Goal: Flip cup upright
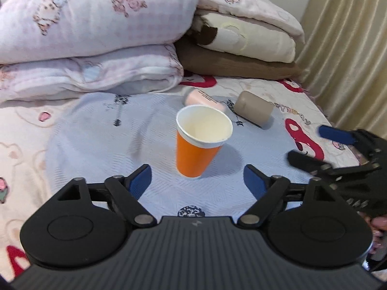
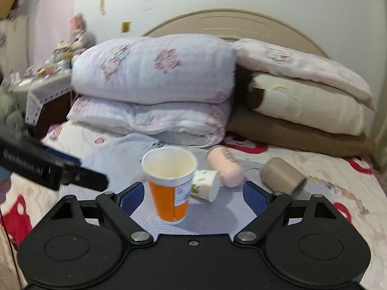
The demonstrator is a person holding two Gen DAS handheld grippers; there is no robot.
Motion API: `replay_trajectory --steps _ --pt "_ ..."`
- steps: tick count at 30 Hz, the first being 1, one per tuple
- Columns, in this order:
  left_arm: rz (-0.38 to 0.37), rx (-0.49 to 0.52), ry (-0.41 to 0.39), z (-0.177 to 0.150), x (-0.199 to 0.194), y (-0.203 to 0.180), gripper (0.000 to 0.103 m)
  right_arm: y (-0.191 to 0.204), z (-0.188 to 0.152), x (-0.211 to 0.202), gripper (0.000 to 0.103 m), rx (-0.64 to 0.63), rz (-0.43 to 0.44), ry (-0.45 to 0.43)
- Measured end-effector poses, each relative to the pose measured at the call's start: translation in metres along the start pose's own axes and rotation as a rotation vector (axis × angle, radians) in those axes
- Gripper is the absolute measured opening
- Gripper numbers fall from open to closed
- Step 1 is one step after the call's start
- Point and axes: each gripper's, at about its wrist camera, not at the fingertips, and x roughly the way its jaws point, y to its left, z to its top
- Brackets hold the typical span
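An orange paper cup (image 1: pixel 197 145) with a white inside stands upright, mouth up, on a pale blue cloth (image 1: pixel 96 145) on the bed. My left gripper (image 1: pixel 197 181) is open, its blue pads on either side of the cup's base and just short of it, not touching. In the right wrist view the cup (image 2: pixel 171 183) stands between my open right gripper's (image 2: pixel 193 193) fingers, closer to the left pad, with a gap. The right gripper also shows in the left wrist view (image 1: pixel 314 147) at the right, open.
Behind the cup lie a pink tube-shaped bottle (image 2: pixel 225 168), a small white cup on its side (image 2: pixel 206 184) and a beige cylinder (image 2: pixel 281 176). Folded quilts (image 2: pixel 154 82) and pillows (image 2: pixel 302 101) are stacked at the headboard. A curtain (image 1: pixel 350 48) hangs at the right.
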Motion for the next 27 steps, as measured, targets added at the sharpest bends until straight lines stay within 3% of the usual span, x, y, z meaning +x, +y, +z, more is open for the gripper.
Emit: replay_trajectory --steps 6,12,17,20,27 --pt "0.084 0.054 -0.004 0.005 -0.034 -0.022 0.091 -0.017 0.017 -0.038 0.091 0.07 -0.029 -0.01" --pt "0.109 0.082 -0.017 0.004 -0.061 -0.04 0.091 -0.018 0.023 -0.064 0.094 0.079 -0.061 0.01" --pt "0.113 0.083 -0.045 -0.002 -0.074 -0.051 0.101 -0.012 0.024 -0.073 0.103 0.097 -0.081 0.042" --pt "0.129 0.049 -0.027 -0.005 -0.077 -0.051 0.103 -0.011 0.024 -0.072 0.103 0.112 -0.105 0.083" --pt "0.261 0.021 0.05 -0.009 -0.075 -0.047 0.103 -0.009 0.023 -0.073 0.103 0.122 -0.122 0.119"
